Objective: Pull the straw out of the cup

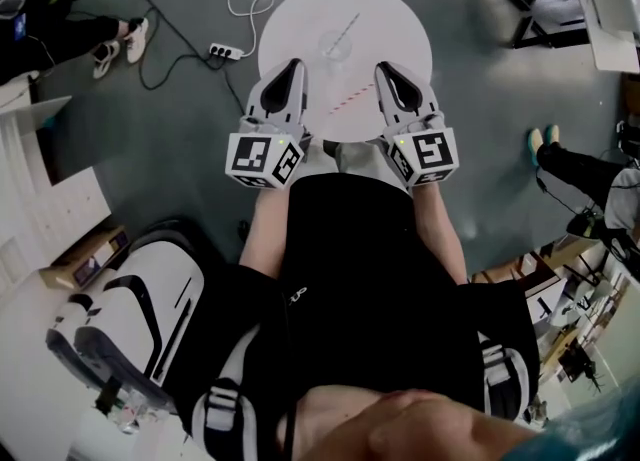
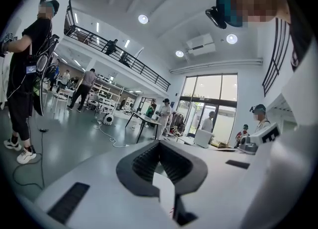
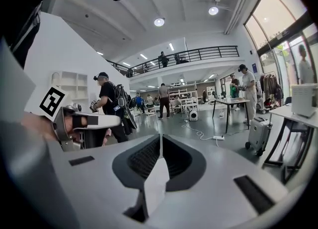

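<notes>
Straw (image 1: 347, 29), thin and straight, leans in a clear round cup (image 1: 334, 48) on the round white tabletop (image 1: 400, 19); left gripper (image 1: 296, 65) and right gripper (image 1: 384, 68) hover at its near edge, ribbed fingers (image 3: 148, 157) together.

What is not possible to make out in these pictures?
Head view: the cup is small and clear on the table; its contents cannot be told.
Head view: the straw is a faint line.
Gripper views: no cup or straw shows; the left gripper and right gripper fill the lower part.
</notes>
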A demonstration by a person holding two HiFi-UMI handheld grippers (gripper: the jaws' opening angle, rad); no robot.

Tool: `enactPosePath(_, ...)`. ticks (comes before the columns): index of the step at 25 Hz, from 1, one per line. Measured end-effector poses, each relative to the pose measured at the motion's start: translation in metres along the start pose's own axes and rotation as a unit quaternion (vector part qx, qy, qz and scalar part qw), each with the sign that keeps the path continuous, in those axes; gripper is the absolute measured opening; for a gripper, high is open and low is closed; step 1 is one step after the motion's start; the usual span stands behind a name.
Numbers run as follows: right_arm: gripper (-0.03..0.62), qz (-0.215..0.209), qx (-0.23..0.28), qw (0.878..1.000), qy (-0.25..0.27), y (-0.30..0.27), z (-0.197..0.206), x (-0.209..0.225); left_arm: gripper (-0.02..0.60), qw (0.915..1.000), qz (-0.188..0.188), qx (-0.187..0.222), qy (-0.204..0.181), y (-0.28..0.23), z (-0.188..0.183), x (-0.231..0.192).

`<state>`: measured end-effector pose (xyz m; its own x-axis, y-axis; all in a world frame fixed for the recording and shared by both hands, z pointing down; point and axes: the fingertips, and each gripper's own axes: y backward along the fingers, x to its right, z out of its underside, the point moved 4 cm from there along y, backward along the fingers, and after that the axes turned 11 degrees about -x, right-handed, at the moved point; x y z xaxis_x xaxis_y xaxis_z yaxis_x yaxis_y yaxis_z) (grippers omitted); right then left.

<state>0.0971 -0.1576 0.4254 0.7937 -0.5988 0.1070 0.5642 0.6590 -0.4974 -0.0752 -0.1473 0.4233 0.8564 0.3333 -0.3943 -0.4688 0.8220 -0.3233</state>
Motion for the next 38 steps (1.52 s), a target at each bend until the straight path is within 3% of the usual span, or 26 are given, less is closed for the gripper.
enactPosePath(15, 0.040, -0.027, -0.067, 0.997, 0.015, -0.042, 0.030, -0.004, 0.008, 0.9997, -0.019, -0.012, -0.003, 0.000, 0.008, -0.011)
enactPosePath(28, 0.085, -0.050, -0.114, 0.992, -0.011, -0.086, 0.058, 0.009, 0.008, 0.9995, -0.021, -0.020, 0.009, -0.004, 0.015, -0.020)
enactPosePath(38, 0.129, -0.037, -0.151, 0.988, -0.025, -0.118, 0.080, 0.021, 0.008, 0.9992, -0.027, -0.027, 0.014, -0.004, 0.017, -0.029)
